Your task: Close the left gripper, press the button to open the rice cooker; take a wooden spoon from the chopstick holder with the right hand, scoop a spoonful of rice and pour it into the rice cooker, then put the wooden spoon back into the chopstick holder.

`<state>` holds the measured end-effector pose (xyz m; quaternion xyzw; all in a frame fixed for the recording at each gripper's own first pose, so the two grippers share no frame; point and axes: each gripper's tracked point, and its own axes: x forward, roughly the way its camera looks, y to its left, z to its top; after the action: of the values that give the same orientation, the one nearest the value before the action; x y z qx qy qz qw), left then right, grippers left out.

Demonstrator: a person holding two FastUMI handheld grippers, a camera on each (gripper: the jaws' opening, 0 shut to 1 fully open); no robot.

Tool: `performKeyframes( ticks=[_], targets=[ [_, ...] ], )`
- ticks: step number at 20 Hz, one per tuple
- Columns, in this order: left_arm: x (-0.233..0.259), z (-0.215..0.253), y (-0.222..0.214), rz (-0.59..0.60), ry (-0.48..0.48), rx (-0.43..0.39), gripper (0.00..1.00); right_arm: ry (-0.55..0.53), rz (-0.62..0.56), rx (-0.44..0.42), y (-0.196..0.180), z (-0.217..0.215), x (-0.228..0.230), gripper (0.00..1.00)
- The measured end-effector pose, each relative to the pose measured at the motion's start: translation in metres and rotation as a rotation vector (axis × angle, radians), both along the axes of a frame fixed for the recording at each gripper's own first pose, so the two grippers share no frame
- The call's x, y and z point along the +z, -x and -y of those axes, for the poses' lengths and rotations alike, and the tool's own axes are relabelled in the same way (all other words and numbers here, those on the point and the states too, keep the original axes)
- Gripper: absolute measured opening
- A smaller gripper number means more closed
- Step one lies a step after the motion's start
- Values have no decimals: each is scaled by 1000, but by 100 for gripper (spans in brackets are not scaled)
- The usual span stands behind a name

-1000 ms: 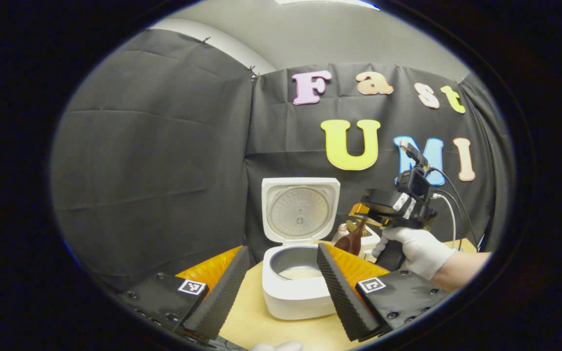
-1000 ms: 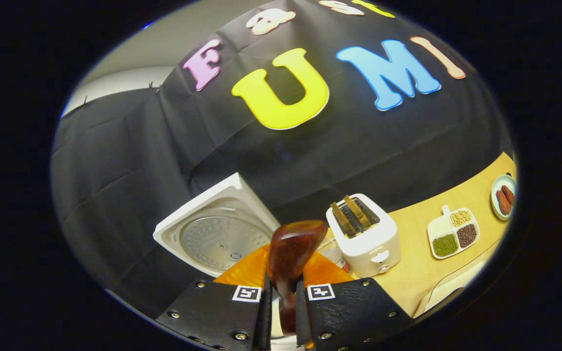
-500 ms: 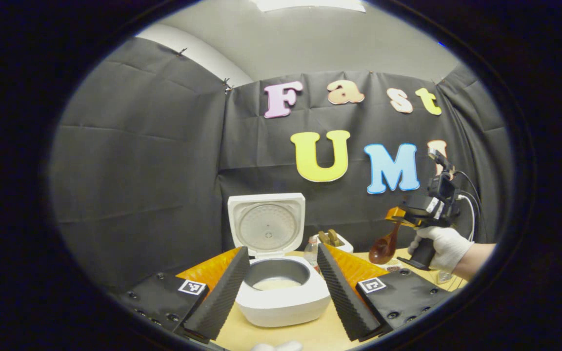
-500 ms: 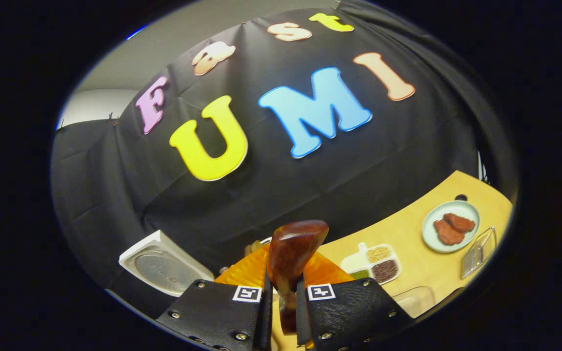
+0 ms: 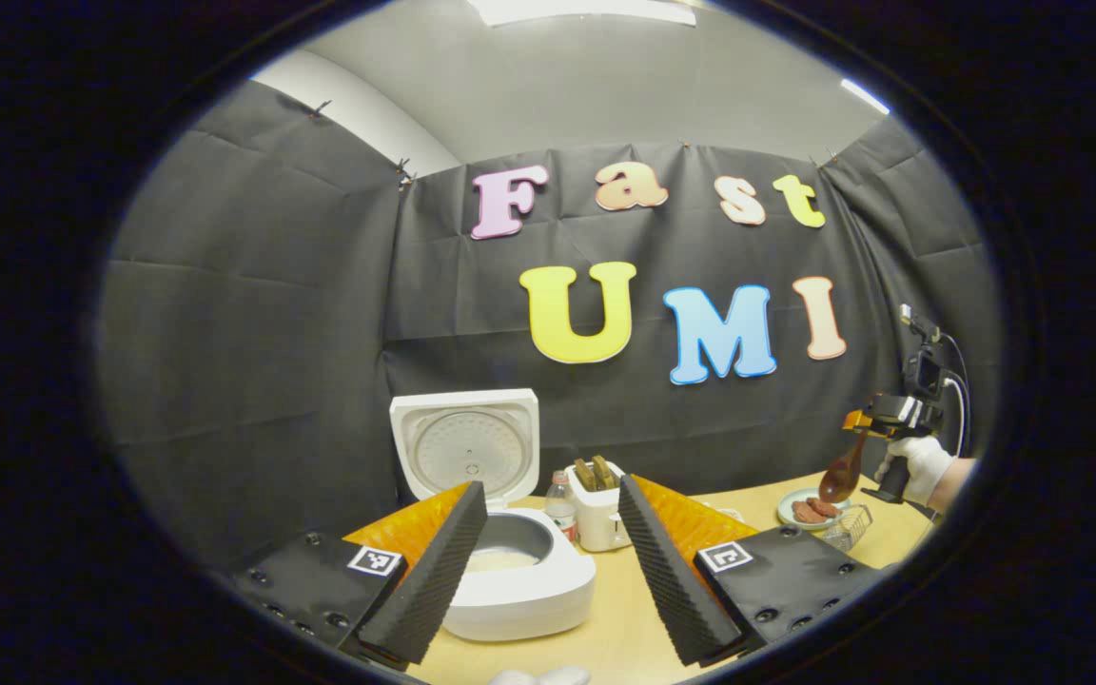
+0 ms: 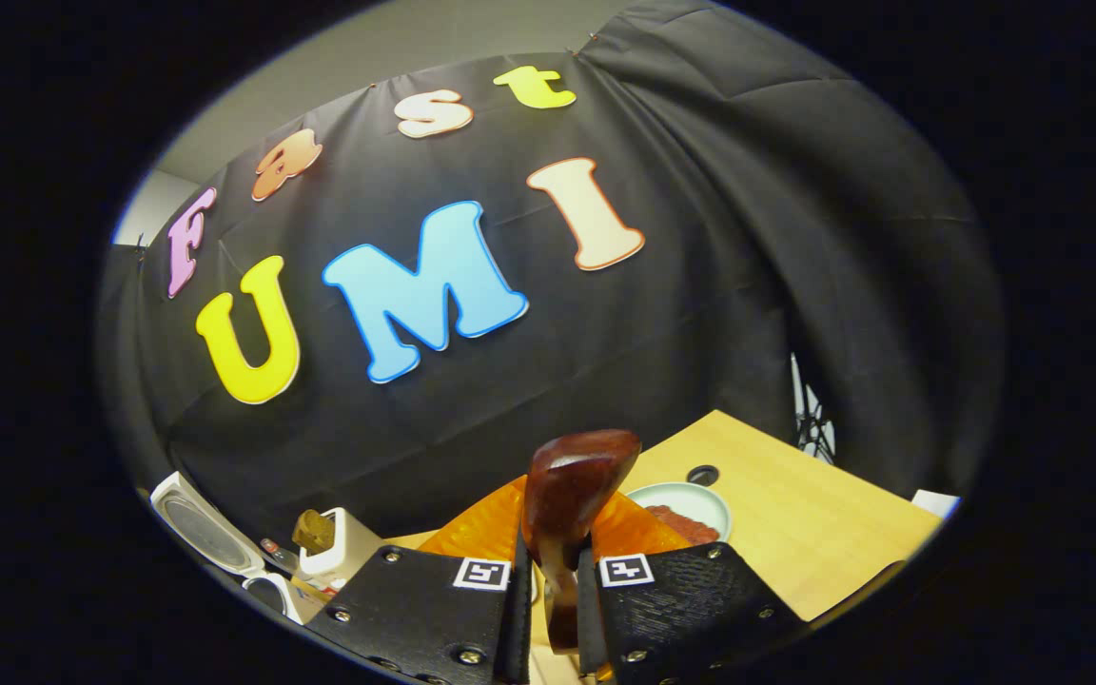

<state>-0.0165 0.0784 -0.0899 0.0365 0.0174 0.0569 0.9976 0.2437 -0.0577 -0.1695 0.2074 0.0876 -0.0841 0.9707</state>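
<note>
Between the right gripper's [image 6: 548,609] pressed fingers sits the glossy dark wooden spoon [image 6: 567,495], bowl up, over the pale desk [image 6: 795,533] near a plate [image 6: 691,499]. It probably heads for the holder: keep the pinch firm and lower it handle-first. Left gripper [image 5: 543,561] is spread before the open white cooker [image 5: 510,571].

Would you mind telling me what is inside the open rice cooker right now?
The rice cooker holds a grey inner pot with a pale layer at its bottom. The left gripper finger covers the pot's left part.
</note>
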Motion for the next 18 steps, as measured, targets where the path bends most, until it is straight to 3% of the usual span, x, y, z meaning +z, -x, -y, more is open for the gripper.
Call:
performKeyframes(
  ticks=[6, 8, 18],
  targets=[
    [1, 23, -2, -8, -5, -26, 95, 0, -35, -50, 11, 42, -26, 20],
    [3, 28, -4, -10, -8, -33, 99, -9, -45, -54, 13, 47, -36, 20],
    [-4, 52, -9, -36, -49, -47, 99, -26, -131, -53, 2, 61, -116, 20]
  ],
)
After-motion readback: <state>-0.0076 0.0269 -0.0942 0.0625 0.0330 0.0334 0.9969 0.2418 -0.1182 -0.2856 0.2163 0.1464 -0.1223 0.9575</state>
